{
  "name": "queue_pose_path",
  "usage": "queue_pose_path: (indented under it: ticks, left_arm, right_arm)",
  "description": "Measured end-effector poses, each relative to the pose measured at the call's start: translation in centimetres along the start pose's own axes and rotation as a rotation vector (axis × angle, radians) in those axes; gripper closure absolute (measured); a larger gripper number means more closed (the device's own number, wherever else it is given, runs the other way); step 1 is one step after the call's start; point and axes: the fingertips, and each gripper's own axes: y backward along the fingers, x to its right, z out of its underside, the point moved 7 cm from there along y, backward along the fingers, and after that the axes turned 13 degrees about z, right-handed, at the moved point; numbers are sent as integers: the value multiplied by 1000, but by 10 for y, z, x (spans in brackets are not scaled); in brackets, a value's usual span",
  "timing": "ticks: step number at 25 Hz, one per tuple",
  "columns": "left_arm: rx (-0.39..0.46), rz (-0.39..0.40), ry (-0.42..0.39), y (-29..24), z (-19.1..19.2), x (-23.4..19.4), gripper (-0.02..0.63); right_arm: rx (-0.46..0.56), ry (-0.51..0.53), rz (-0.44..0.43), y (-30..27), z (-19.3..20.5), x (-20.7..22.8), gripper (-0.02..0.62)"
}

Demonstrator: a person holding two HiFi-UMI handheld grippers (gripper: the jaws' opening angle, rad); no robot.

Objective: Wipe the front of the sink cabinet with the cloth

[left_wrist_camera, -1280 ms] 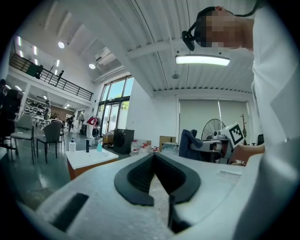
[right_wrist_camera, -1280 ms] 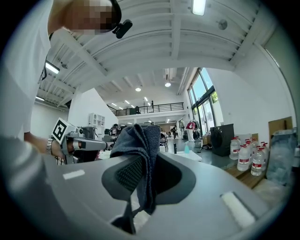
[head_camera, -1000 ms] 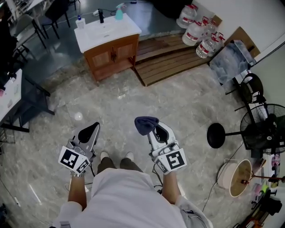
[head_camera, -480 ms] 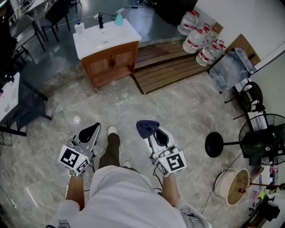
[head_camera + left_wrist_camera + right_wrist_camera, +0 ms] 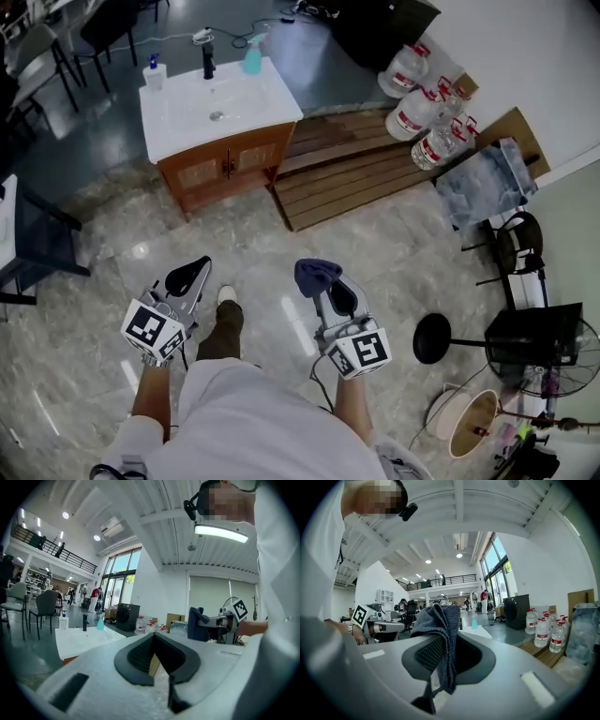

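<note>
The dark blue cloth (image 5: 316, 273) is clamped in the right gripper (image 5: 325, 284). It bunches above the jaw tips, and a fold hangs down between them. It is held in the air over the floor (image 5: 403, 253), well apart from the cabinet (image 5: 225, 169). In the head view the cabinet stands at 11 o'clock from the cloth, its wooden doors facing the person. On the cabinet's white sink (image 5: 239, 108) a soap bottle (image 5: 153, 73), a black tap (image 5: 208, 64) and a teal spray bottle (image 5: 251, 58) line the far edge. The left gripper (image 5: 187, 278) hangs at 9 o'clock of the cloth, jaws drawn together on nothing. A shoe (image 5: 225, 296) shows between the grippers. A wooden pallet (image 5: 347, 169) lies at 3 o'clock of the cabinet, just beside it, with water jugs (image 5: 422, 103) at the pallet's 1 o'clock.
</note>
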Motion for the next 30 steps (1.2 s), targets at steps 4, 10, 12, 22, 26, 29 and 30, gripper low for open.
queue_pose_path:
  ticks: [4,10,12,22,26,29,30]
  left_arm:
    - [-10,-5,-8,-34,-17,-73,604]
    - [7,-37,-34,-79,-41,-139,604]
    - [15,-61,-39,-96,-44,-150,606]
    - [45,-314,-31,-159,-54,-169,605]
    - [30,-390,-6,-155,-49,-172,606]
    - [13,-435,5,-143,-44,-177,606]
    - [8,-443,5,-139,-42,-180,604]
  right_arm:
    - [14,1,12,-80,-19,20,535]
    - [10,-13,-22,-159,-28,47,535]
    - [-3,-17,-46,-178,-26,63,535]
    - [-52,32,-294,-287,-42,140,535]
    - [-86,70,-384,-316,-41,132,535]
    - [-95,91,-447,-334,-39,114,535]
    - [-96,94,-464,-340,-38,106,535]
